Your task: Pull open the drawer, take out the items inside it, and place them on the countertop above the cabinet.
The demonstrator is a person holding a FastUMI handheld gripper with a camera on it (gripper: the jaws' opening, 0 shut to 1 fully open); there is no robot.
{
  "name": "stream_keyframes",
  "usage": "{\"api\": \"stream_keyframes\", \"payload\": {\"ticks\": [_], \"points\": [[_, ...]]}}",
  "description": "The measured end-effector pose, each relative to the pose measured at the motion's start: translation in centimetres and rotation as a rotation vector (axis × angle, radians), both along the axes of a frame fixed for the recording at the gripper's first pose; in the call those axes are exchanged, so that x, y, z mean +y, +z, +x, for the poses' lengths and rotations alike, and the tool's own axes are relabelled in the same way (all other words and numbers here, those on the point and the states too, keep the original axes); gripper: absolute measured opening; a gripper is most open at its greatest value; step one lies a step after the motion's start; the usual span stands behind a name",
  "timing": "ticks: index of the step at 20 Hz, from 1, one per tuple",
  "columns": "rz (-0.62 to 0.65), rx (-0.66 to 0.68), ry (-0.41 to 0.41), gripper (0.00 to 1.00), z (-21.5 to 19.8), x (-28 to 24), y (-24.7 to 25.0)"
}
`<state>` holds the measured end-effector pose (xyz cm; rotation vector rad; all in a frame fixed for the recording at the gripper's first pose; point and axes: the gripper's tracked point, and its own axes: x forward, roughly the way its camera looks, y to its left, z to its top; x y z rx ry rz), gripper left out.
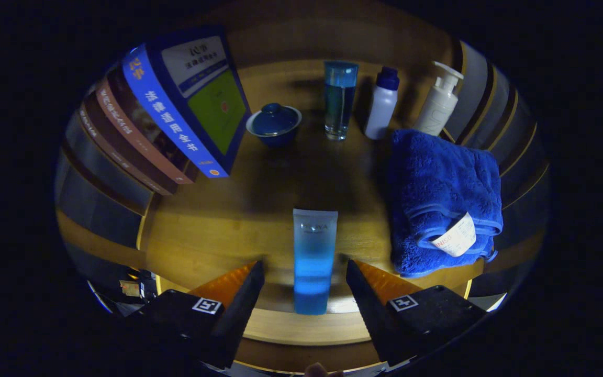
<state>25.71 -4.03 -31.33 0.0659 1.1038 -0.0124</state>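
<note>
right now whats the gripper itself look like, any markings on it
The gripper has two wedge-shaped fingers tapering to narrow tips. Behind each sits a boxy black block carrying a small square black-and-white marker tag, one per side. No cables are visible.

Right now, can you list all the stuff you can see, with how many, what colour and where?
squeeze tube: 1, clear to blue, standing on the wooden countertop between the open fingers, untouched
towel: 1, blue, folded, right of the tube
books: several, blue and brown, leaning at the left
lidded bowl: 1, blue, beyond the tube
glass: 1, bluish, right of the bowl
small bottle: 1, white with blue cap, beside the glass
pump bottle: 1, white, behind the towel
gripper: 1, open
</note>
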Motion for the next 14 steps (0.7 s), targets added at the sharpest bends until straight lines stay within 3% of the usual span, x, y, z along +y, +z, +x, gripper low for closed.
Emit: {"api": "stream_keyframes", "payload": {"ticks": [2,11,14], "points": [[0.033,-0.055,0.005,1.0,-0.8,0.9,1.5],[0.127,-0.422,0.022,0.99,-7.0,2.5,10.0],[0.101,-0.58,0.038,0.99,-10.7,2.4,12.2]]}}
